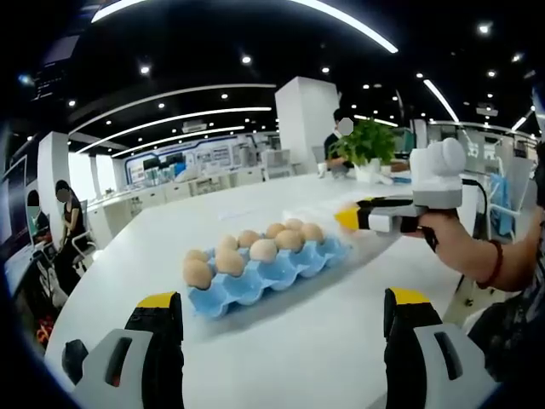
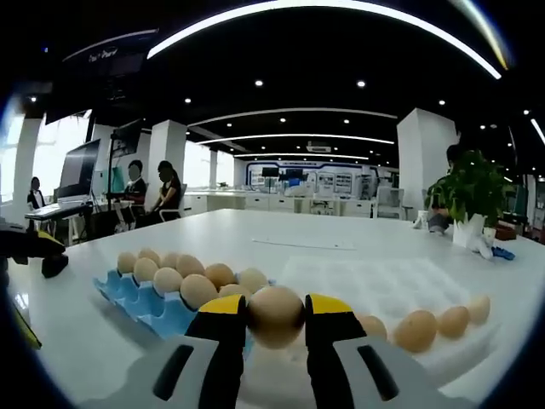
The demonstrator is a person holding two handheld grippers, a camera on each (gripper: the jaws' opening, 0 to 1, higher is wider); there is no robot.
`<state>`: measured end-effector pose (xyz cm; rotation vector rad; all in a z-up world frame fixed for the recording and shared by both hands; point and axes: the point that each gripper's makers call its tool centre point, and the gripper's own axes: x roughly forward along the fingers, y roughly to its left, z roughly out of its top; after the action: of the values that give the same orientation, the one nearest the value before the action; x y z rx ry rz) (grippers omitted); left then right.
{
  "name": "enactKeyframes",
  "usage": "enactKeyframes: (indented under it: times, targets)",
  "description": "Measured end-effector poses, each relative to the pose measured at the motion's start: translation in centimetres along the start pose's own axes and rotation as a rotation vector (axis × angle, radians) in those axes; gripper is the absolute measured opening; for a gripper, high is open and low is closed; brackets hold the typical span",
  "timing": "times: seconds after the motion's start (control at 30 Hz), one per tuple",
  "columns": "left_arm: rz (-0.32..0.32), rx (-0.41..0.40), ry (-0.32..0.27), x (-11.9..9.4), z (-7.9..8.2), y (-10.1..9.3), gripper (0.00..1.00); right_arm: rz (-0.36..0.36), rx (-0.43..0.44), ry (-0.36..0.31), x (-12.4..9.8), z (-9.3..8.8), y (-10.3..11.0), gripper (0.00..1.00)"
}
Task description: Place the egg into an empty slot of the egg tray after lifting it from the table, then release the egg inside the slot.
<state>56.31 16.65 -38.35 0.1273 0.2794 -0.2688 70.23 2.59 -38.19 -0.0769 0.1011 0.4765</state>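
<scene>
A blue egg tray (image 1: pixel 255 288) lies on the white table (image 1: pixel 281 358), with several brown eggs (image 1: pixel 263 250) in its slots. My left gripper (image 1: pixel 283 328) hovers in front of it, jaws wide open with nothing between them. My right gripper (image 2: pixel 274 300) is shut on a brown egg (image 2: pixel 275 319), held above the table just right of the blue tray (image 2: pixel 140 300). In the left gripper view the right gripper (image 1: pixel 351 217) comes in from the right, by the tray's far end; the egg in it is hidden there.
A clear tray (image 2: pixel 375 285) with a few more eggs (image 2: pixel 417 330) sits right of the blue one. A potted plant (image 2: pixel 471 192) stands at the table's far side. People sit at desks (image 2: pixel 162 192) beyond the table. The left gripper (image 2: pixel 34 245) shows at the left edge.
</scene>
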Motion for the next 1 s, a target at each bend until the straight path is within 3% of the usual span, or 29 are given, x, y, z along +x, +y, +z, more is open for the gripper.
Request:
enactKeyframes:
  times: [0.5,1.0]
  targets:
    - [0.009,-0.001,0.003,-0.5,-0.2,0.1,1.00,0.094,-0.005,-0.015,0.4,1.1,3.5,0.28]
    - [0.006,-0.001,-0.001,-0.9,-0.1,0.1,1.00,0.318,-0.020,-0.026,1.2,2.5,10.7,0.28]
